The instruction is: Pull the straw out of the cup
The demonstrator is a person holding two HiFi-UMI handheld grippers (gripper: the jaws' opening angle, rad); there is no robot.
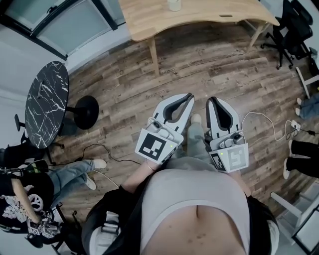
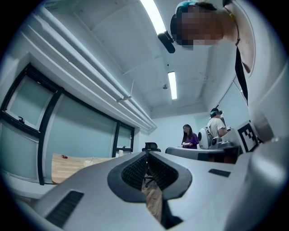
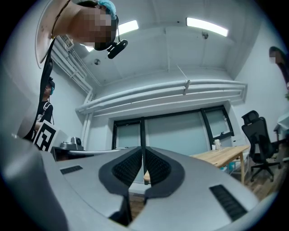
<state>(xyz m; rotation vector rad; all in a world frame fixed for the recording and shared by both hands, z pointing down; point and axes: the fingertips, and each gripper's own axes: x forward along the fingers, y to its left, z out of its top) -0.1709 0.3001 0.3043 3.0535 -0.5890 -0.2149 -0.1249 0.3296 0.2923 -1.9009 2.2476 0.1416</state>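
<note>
A pale cup [image 1: 174, 5] stands on the far side of the wooden table [image 1: 199, 17], well ahead of me; no straw can be made out at this distance. In the right gripper view a small white cup [image 3: 217, 145] shows on that table [image 3: 226, 155]. I hold both grippers close to my belly, pointing forward over the floor. My left gripper [image 1: 191, 95] is shut with nothing in it, its ribbed pads meeting at the tips [image 2: 147, 155]. My right gripper [image 1: 212, 99] is likewise shut and empty [image 3: 142, 153].
A round black marble table [image 1: 46, 102] stands at the left, with a seated person's legs [image 1: 75, 172] below it. A black office chair [image 1: 294, 30] is at the far right. Cables [image 1: 271, 127] lie on the wood floor. Two people [image 2: 203, 135] stand across the room.
</note>
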